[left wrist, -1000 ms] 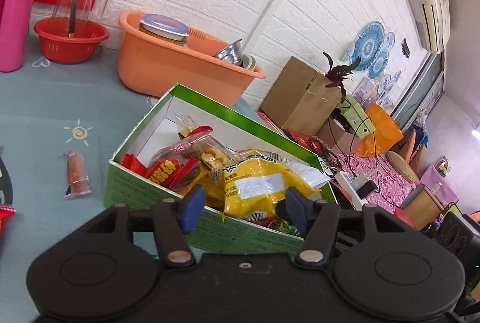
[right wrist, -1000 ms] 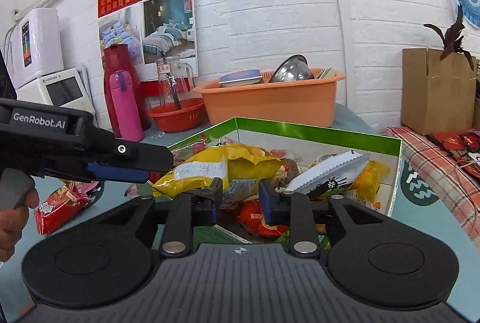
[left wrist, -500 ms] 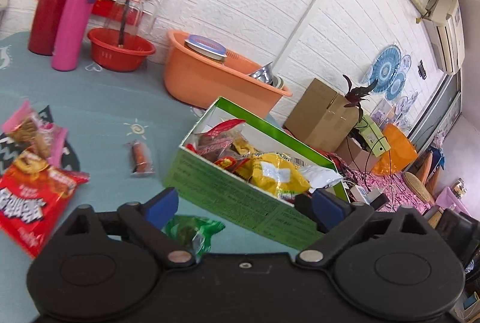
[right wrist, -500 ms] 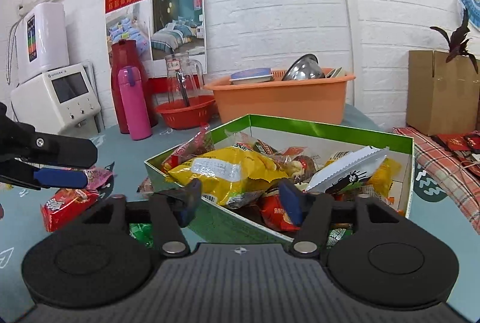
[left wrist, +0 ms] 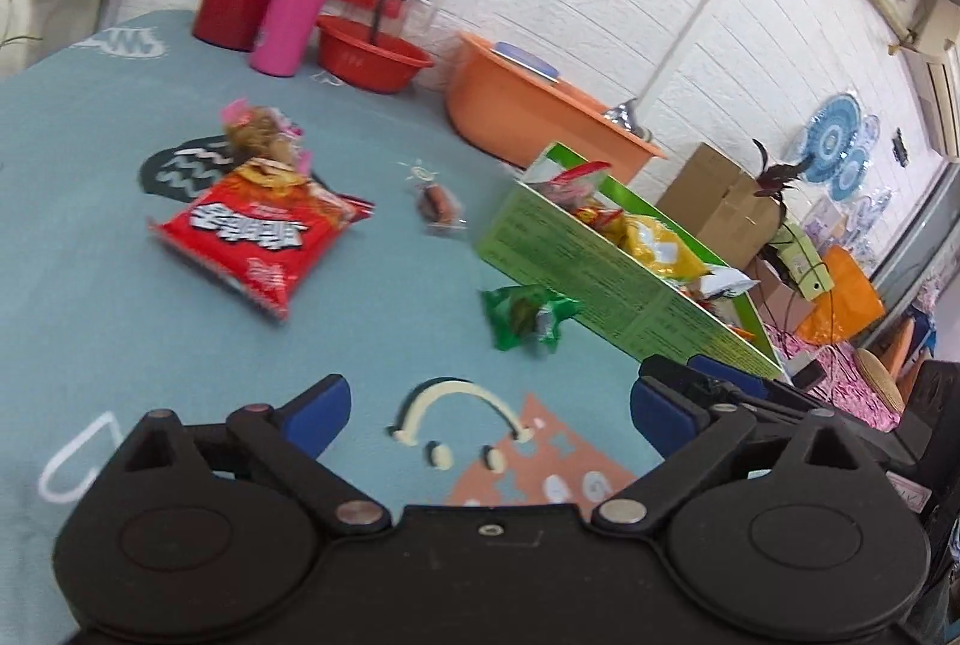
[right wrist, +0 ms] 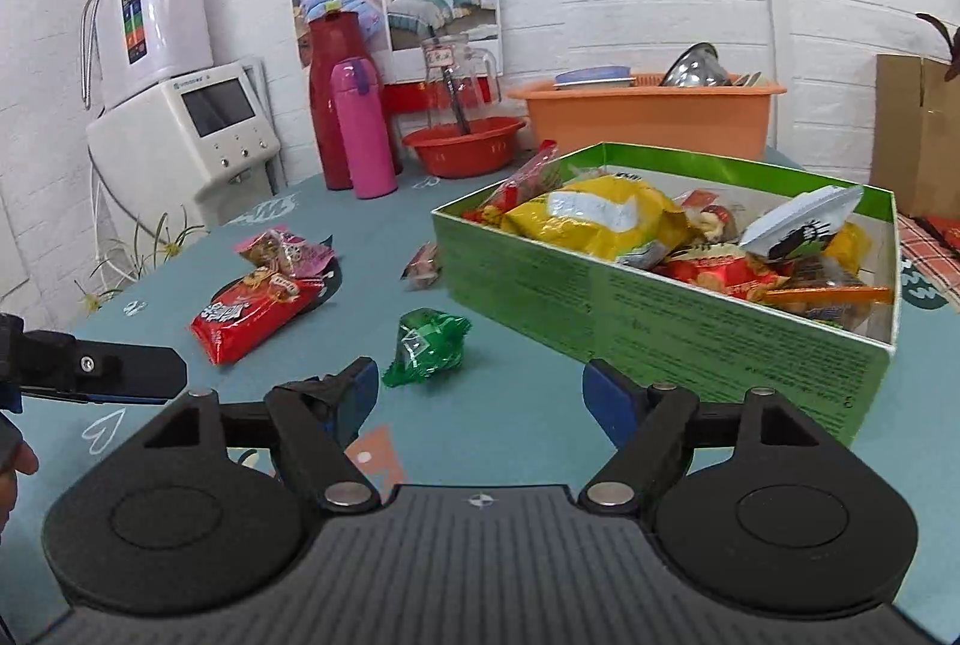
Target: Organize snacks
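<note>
Standing wide apart with nothing between them, the blue-padded jaws of the right tool (right wrist: pixel 480 396) hang over the blue-grey cloth-covered surface (right wrist: pixel 528 423); within the last moment they were opening, and they are now fully spread. The left tool (left wrist: pixel 489 408) is likewise spread wide and empty, its own view blurred; from the right wrist view its black finger shows at the left edge.

A crumpled green foil snack packet (right wrist: pixel 427 345) lies on the surface just ahead of the right tool, close beside the near wall of the green cardboard box (right wrist: pixel 660 321) but outside it. Inside the box sit a large yellow crinkled bag (right wrist: pixel 600 216), a white packet with black print (right wrist: pixel 801 225) and several red wrappers.

Further left on the surface lie a flat red snack bag with white lettering (right wrist: pixel 255 312), a pink-edged clear packet (right wrist: pixel 285 249) touching its far end, and a small sausage-shaped snack in clear wrap (right wrist: pixel 423 264) near the box corner.

At the back stand a tall red flask (right wrist: pixel 330 105), a pink bottle (right wrist: pixel 363 129), a red plastic bowl (right wrist: pixel 465 144) and an orange plastic tub (right wrist: pixel 648 114).
</note>
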Available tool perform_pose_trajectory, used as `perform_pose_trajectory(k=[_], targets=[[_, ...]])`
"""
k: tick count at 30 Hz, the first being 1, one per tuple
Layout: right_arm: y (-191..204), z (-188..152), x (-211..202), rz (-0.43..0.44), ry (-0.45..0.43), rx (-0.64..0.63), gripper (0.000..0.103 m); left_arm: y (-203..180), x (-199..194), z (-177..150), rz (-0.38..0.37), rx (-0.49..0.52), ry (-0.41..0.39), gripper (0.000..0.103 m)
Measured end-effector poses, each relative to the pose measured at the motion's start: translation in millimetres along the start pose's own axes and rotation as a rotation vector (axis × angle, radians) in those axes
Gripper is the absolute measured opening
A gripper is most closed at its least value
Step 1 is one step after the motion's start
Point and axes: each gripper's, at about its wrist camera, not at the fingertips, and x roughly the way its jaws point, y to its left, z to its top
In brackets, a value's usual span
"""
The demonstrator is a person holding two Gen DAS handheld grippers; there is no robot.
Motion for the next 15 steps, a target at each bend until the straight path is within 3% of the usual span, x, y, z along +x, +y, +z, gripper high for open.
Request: perform_pose_trajectory(k=[5, 11, 12, 15], targets=[[18.6, 12.4, 40.6, 0.039, 0.023, -0.046, 0.103, 8.5, -6.9, 13.2, -0.001, -0.004, -0.036, 0.103], [19.2, 15.1, 84.1, 0.015, 0.080, -0.025, 0.102, 5.3, 12.6, 38.7, -0.004, 0.052, -0.055, 0.103], [16.8, 13.8, 86.6, 0.021, 0.104, -0.011, 0.061, 5.4, 18.1, 43.6, -0.004, 0.052, -0.056, 0.103], [8.7, 9.5, 79.8, 0.045, 0.104, 0.030, 0.059, 7.9, 41.3, 64.0, -0.014, 0.019, -0.054, 0.103]])
